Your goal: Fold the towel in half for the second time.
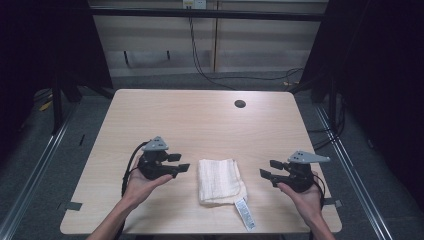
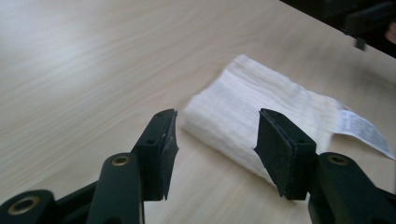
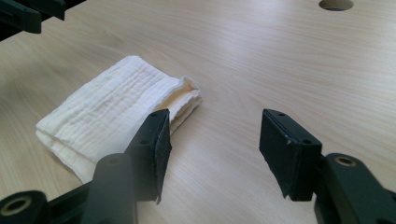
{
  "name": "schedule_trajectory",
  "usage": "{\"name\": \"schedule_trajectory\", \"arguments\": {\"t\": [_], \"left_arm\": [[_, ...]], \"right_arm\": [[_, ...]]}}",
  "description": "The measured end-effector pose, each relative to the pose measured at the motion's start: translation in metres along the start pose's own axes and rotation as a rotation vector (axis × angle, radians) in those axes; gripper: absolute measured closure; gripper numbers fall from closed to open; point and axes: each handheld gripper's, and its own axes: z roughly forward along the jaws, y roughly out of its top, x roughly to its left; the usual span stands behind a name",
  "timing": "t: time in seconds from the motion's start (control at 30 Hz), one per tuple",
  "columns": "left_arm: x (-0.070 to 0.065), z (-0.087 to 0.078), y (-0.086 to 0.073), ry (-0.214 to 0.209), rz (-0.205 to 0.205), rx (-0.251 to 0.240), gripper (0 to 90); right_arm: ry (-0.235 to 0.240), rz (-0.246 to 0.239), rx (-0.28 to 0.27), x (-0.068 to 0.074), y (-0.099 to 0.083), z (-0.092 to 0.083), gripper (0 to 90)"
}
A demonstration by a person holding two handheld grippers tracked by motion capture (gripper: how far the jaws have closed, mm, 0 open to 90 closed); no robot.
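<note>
The folded white towel lay on the tabletop between the left tongs and right tongs; both stood released, grasping nothing.

Both forearms were bare, no sleeves in the high view. The left gripper and right gripper were matte black, each topped by a grey three-cornered plate, with a black cable trailing from the body. In the gripper views each jaw was a blocky black finger faced with a dark pad, small screw holes along its edge, and brass-coloured pivot bushings at the base
</note>
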Motion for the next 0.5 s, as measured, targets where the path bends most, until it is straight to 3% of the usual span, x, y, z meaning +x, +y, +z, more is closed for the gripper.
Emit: {"name": "schedule_trajectory", "arguments": {"t": [0.07,0.1,0.17,0.37,0.43,0.5], "left_arm": [[0.007,-0.007,-0.008,0.015,-0.04,0.009,43.8],[0.007,-0.007,-0.008,0.015,-0.04,0.009,43.4],[0.01,-0.019,-0.016,0.064,-0.045,0.026,42.6],[0.009,-0.044,-0.038,0.114,-0.022,0.048,37.6],[0.01,-0.05,-0.047,0.117,-0.042,0.041,35.9],[0.014,-0.054,-0.057,0.107,-0.095,0.032,32.7]], "right_arm": [[-0.012,0.002,-0.005,-0.002,-0.003,-0.004,43.0],[-0.014,0.004,-0.005,-0.004,-0.004,-0.006,42.9],[-0.032,-0.001,0.003,-0.006,-0.007,-0.01,43.0],[-0.065,0.015,-0.001,-0.014,-0.023,-0.026,42.0],[-0.075,0.027,-0.006,-0.017,-0.029,-0.029,41.7],[-0.078,0.053,-0.01,-0.019,-0.034,-0.03,41.1]]}}
